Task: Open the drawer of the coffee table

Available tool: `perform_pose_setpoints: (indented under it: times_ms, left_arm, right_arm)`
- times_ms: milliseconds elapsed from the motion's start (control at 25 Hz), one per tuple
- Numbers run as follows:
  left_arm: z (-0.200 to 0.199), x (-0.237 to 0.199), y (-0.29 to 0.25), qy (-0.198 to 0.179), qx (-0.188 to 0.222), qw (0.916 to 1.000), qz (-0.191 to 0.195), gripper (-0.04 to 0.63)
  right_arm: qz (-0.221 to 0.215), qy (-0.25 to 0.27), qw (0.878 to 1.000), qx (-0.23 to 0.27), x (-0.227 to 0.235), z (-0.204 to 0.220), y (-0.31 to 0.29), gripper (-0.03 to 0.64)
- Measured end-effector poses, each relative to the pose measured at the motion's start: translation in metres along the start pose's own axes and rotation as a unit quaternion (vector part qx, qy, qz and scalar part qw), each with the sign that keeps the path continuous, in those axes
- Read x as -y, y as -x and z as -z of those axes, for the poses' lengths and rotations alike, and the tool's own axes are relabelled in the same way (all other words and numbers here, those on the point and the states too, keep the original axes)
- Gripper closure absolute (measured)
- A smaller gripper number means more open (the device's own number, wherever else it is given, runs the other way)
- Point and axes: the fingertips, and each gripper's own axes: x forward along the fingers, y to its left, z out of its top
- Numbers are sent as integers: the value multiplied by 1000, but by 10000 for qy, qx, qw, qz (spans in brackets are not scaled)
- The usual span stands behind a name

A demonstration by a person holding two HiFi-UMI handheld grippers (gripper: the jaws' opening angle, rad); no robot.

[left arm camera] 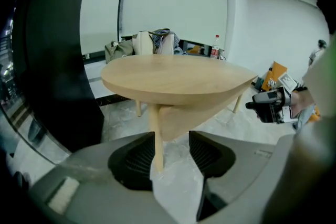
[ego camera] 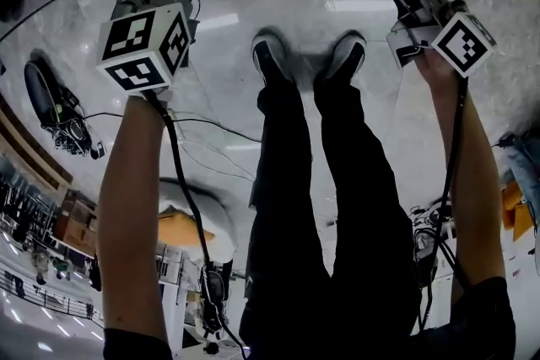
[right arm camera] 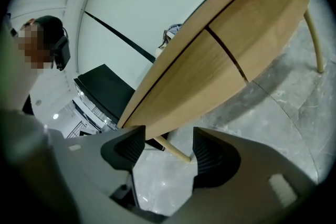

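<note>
Pale floor (right arm camera: 294,113) below, and the round wooden bench (left arm camera: 173,78) stands on it, just ahead of both tools. Its drawer (right arm camera: 184,84) sits shut, flush under the top. Left tool (left arm camera: 172,152) spread, nothing gripped. Right tool (right arm camera: 168,150) spread too, empty, near the drawer front.

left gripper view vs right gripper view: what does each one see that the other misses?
Left only: the tabletop from above, with the right gripper beside it. Right only: the table's side panel with a seam, likely the drawer edge. Both: the wooden coffee table, one leg, the pale floor, and that view's own jaws apart, gripping nothing.
</note>
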Motion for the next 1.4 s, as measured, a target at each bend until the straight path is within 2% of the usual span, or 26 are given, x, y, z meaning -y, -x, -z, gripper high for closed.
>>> perform_pose_setpoints:
  times_ms: [160,280,360,480,640,760,880,1120,1280,1400]
  left_arm:
    - [-7,2,-3,-437,-12,9990,23,344]
    - [-15,4,-12,-745,21,9972,38,316]
    - [-17,2,-16,-763,26,9971,-15,316]
    - [-15,2,-24,-787,-39,9969,9,316]
    - [-18,4,-36,-965,-17,9953,89,316]
    - [-18,3,-36,-1019,81,9948,-20,316]
    - [-19,5,-37,-979,172,9949,-152,316]
    - [-19,4,-40,-924,197,9953,-213,316]
    - [-19,4,-41,-939,213,9951,-237,316]
    - [-21,7,-40,-948,219,9949,-254,316]
  right_arm:
    - [-85,-2,9999,70,7,0,-7,262]
    - [-64,-7,10000,55,16,4,-15,256]
    - [-251,-141,9995,122,17,6,-23,256]
    - [-241,-240,9994,116,34,12,-29,254]
    - [-391,-39,9989,271,46,2,-36,242]
    - [-502,-109,9980,356,56,3,-33,238]
    - [-696,-63,9971,312,63,2,-34,262]
    - [-1046,150,9919,700,57,-20,-47,241]
    - [-1395,78,9872,766,49,-28,-54,206]
    - [-1715,-5,9819,810,43,-32,-50,209]
